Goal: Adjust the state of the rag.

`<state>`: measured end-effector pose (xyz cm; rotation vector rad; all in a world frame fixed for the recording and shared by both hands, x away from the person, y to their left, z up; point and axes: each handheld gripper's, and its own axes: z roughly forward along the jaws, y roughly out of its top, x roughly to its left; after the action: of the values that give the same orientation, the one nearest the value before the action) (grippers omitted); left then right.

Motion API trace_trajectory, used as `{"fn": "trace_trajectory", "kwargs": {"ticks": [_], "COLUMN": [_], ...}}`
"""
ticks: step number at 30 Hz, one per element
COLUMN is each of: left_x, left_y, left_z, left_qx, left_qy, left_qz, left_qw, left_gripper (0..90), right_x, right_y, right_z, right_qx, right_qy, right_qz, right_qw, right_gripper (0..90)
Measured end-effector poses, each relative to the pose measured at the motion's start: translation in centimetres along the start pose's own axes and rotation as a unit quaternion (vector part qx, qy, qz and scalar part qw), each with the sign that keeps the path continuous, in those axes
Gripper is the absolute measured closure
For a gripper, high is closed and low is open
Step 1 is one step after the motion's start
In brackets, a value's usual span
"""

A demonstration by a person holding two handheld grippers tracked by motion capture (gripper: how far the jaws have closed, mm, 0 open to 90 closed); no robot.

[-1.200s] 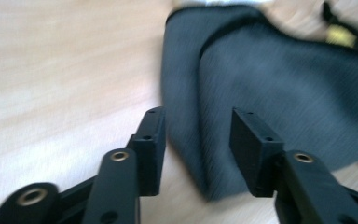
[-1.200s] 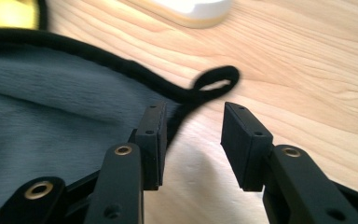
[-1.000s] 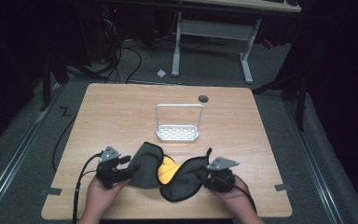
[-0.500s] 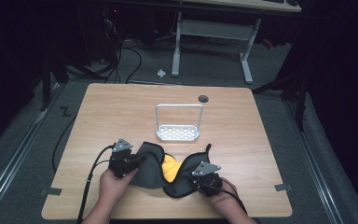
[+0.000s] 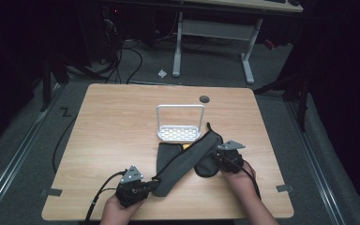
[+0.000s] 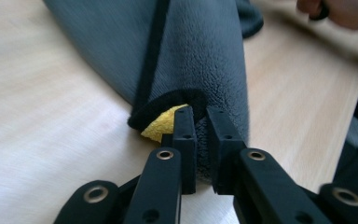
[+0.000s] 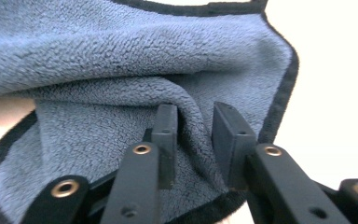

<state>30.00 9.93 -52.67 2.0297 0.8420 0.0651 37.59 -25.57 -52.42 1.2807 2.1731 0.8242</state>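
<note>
The grey fleece cloth (image 5: pixel 187 159) with black edging is lying stretched diagonally across the wooden tabletop (image 5: pixel 112 126), the left claw (image 6: pixel 200 123) pinching one end, while the right claw (image 7: pixel 196 123), opening, is straddling a loose fold.

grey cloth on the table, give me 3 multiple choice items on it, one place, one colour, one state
1. Where does the white rack stand relative to the grey cloth?
A. beyond it
B. on top of it
C. off the table

2. What colour shows inside the cloth's folded end?
A. red
B. yellow
C. green

3. How is the left gripper?
A. wide open, clear of the cloth
B. shut on the cloth's end
C. holding the rack

Answers:
1 A, the high view shows the rack past the cloth.
2 B, yellow lining peeks out in the left gripper view.
3 B, its jaws pinch the rolled end.
</note>
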Motion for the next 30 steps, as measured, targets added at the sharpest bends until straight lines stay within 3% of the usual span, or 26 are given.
{"fn": "trace_trajectory", "kwargs": {"ticks": [3,6,8,11,14,15,16,17,18,20,24,26,27,28,29,30], "left_x": [-0.3,-0.5,-0.5,-0.4,-0.4,0.2,0.8,0.8,2.3,3.3,3.1,3.0,2.9,2.8,2.6,2.2], "left_y": [-0.2,-0.3,-0.2,0.1,0.3,0.3,0.1,0.1,-0.3,-0.6,-0.5,-0.3,-0.3,-0.3,-0.3,-0.3], "left_z": [0.2,0.1,-0.3,-1.2,-1.6,-1.8,-1.9,-1.9,-2.1,-2.4,-2.3,-1.8,-1.5,-1.3,-1.1,-1.0], "left_qx": [0.008,0.007,0.000,-0.020,-0.033,-0.045,-0.052,-0.052,-0.065,-0.075,-0.077,-0.070,-0.058,-0.048,-0.041,-0.035], "left_qy": [-0.010,-0.005,-0.003,-0.007,0.002,0.023,0.030,0.030,0.018,0.008,0.014,0.009,0.011,0.013,0.012,0.011], "left_qz": [0.001,0.006,0.001,-0.006,-0.002,-0.008,-0.023,-0.023,-0.072,-0.102,-0.096,-0.099,-0.099,-0.096,-0.093,-0.082], "left_qw": [0.9999,0.9999,1.0000,0.9998,0.9994,0.9987,0.9979,0.9979,0.9951,0.9919,0.9923,0.9926,0.9933,0.9942,0.9947,0.9959], "left_gripper": [73.3,62.6,57.9,51.2,49.0,49.7,51.3,52.2,52.3,51.1,46.2,47.2,66.0,66.0,77.9,81.3], "right_x": [0.4,0.5,0.7,1.1,1.5,1.9,2.1,2.1,2.5,2.7,2.7,2.8,3.0,3.0,3.3,3.6], "right_y": [-0.6,-1.0,-1.1,-0.7,-0.6,-0.5,-0.4,-0.4,-0.4,-0.4,-0.3,-0.2,0.5,0.5,1.4,2.0], "right_z": [-1.5,-2.5,-3.9,-4.5,-4.5,-4.3,-4.2,-4.2,-3.9,-3.8,-3.8,-3.8,-3.9,-3.9,-4.0,-3.9], "right_qx": [-0.015,-0.026,-0.047,-0.062,-0.064,-0.064,-0.062,-0.062,-0.057,-0.053,-0.055,-0.058,-0.067,-0.067,-0.074,-0.076], "right_qy": [0.004,0.008,0.016,0.025,0.029,0.035,0.036,0.036,0.041,0.040,0.044,0.045,0.050,0.050,0.060,0.067], "right_qz": [-0.002,-0.005,0.000,-0.004,-0.009,-0.015,-0.017,-0.017,-0.021,-0.029,-0.025,-0.024,-0.021,-0.021,-0.014,-0.012], "right_qw": [0.9999,0.9996,0.9987,0.9978,0.9975,0.9973,0.9973,0.9973,0.9973,0.9974,0.9972,0.9970,0.9963,0.9963,0.9953,0.9948], "right_gripper": [68.7,68.0,67.4,67.5,67.4,67.3,67.2,67.2,66.8,66.6,64.9,64.2,63.1,63.1,61.5,60.1]}}
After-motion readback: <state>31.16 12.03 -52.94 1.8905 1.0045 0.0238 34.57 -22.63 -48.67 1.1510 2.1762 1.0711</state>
